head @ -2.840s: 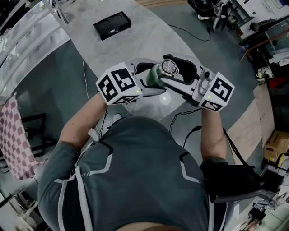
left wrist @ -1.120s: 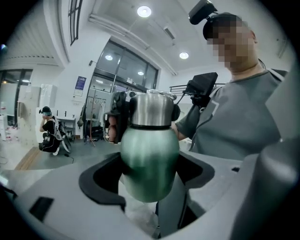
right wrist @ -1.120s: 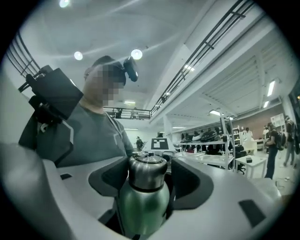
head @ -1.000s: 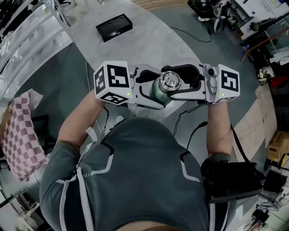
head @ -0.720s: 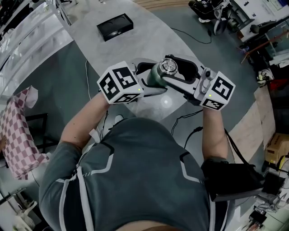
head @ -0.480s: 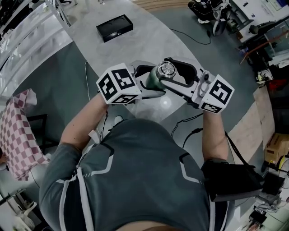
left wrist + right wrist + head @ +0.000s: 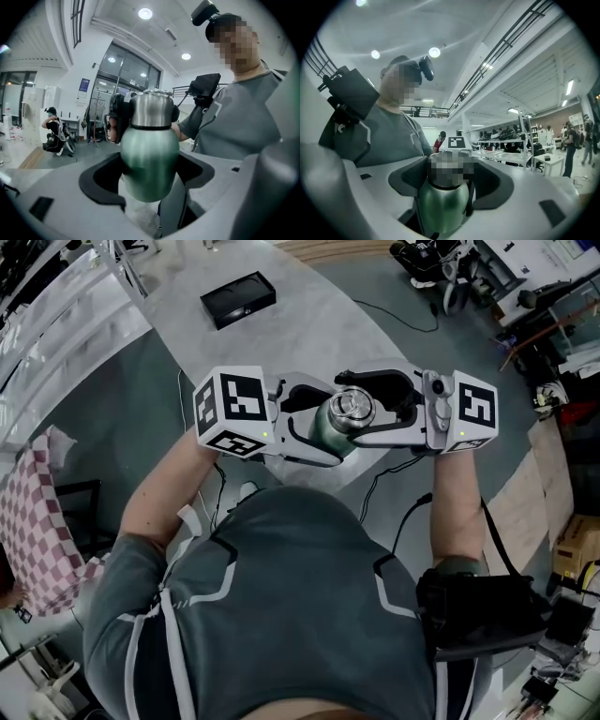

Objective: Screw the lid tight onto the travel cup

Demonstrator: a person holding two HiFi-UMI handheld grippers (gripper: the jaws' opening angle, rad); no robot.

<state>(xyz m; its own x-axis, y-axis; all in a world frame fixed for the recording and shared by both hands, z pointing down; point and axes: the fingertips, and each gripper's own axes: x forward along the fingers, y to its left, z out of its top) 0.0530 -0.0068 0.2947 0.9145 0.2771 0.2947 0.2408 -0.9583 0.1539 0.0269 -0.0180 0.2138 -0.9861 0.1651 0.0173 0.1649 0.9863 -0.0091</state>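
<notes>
Two grippers, head view: left gripper [image 7: 328, 423] and right gripper [image 7: 352, 409] meet above the desk [image 7: 309, 324], their marker cubes outermost at 9 and 3 o'clock.
Travel cup, head view: travel cup [image 7: 323, 434], green body, carried in the air between both grippers; steel lid [image 7: 352, 407] on its top, facing the camera.
Black box, head view: black box [image 7: 237, 296] flat on the desk at 11 o'clock from the cup, well apart.
Checked cloth, head view: checked cloth [image 7: 37, 521] at 8 o'clock, beside the desk.
Left jaws, left gripper view: closed on the cup's green body [image 7: 149, 161], pads touching both flanks; cup upright, lid [image 7: 151, 108] at 12 o'clock.
Right jaws, right gripper view: just been opening, now wide; lid [image 7: 451, 168] stands between them with a gap on each side; green body [image 7: 443, 206] at 6 o'clock.
</notes>
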